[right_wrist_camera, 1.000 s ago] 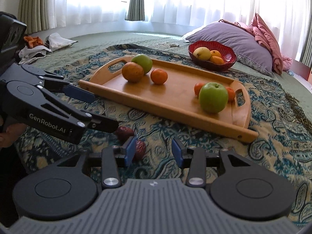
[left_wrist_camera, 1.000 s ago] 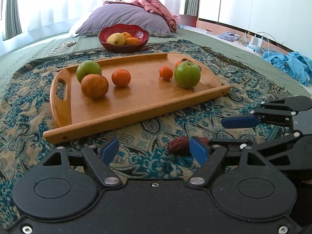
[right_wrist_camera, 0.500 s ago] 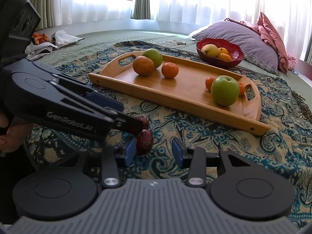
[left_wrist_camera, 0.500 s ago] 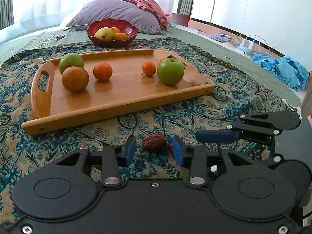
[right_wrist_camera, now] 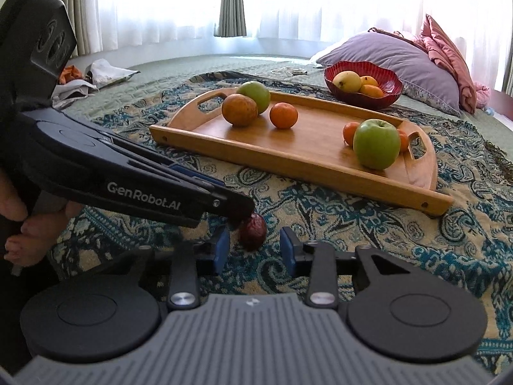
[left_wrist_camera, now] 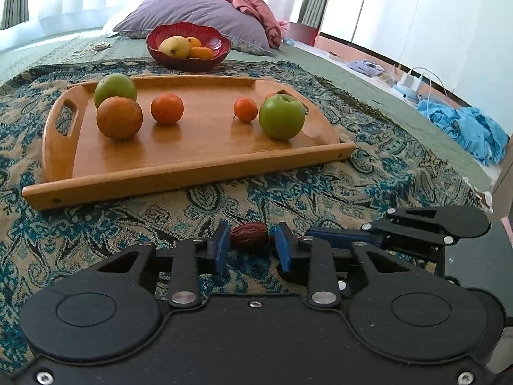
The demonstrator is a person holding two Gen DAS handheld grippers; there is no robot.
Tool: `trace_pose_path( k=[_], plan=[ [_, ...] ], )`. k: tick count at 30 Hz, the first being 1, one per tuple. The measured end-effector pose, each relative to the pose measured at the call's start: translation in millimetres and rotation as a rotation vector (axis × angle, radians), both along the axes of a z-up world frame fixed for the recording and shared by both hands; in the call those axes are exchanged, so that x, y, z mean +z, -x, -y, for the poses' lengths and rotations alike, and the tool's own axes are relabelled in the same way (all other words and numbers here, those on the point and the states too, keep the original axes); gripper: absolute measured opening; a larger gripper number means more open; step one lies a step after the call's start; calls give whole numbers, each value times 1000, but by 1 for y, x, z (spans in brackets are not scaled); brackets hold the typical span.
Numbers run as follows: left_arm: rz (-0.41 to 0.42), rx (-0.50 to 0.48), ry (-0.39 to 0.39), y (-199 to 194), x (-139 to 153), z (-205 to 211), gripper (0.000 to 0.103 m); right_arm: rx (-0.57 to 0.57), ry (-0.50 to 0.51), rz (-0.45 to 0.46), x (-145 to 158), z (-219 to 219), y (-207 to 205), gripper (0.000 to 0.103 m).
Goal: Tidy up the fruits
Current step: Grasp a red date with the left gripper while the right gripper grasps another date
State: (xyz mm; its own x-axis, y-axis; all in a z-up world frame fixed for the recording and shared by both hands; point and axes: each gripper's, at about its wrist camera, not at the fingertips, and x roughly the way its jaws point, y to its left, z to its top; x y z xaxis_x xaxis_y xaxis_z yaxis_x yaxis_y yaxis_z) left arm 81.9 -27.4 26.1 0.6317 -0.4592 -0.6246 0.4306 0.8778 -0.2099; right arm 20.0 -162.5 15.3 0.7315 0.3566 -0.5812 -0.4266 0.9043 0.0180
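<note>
The left gripper (left_wrist_camera: 250, 247) has its blue pads on either side of a dark red date (left_wrist_camera: 248, 235) lying on the patterned blanket (left_wrist_camera: 368, 179); the pads look to be touching it, though a firm pinch cannot be confirmed. The right gripper (right_wrist_camera: 254, 248) is spread, with a second date (right_wrist_camera: 253, 231) just ahead of it, near its left pad. Most of the sorting looks done: two green apples, oranges and small tangerines sit on the wooden tray (left_wrist_camera: 192, 179), and a red bowl (left_wrist_camera: 188, 46) beyond holds yellow fruit. The dates appear to be what remains.
</note>
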Motion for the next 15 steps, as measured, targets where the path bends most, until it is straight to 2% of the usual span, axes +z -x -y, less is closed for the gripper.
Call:
trace_pose_path(
  k=[2, 4, 7, 15],
  plan=[
    [21, 29, 12, 1, 1, -2, 21, -1, -8, 2, 0, -2, -1, 32],
    [68, 55, 14, 6, 5, -5, 20, -9, -9, 10, -1, -3, -1, 22],
    [89, 56, 5, 8, 10, -7, 20, -5, -5, 35, 2, -4, 2, 22],
    [54, 56, 7, 10, 3, -6, 21, -63, 25, 78, 9, 5, 7, 22]
  ],
)
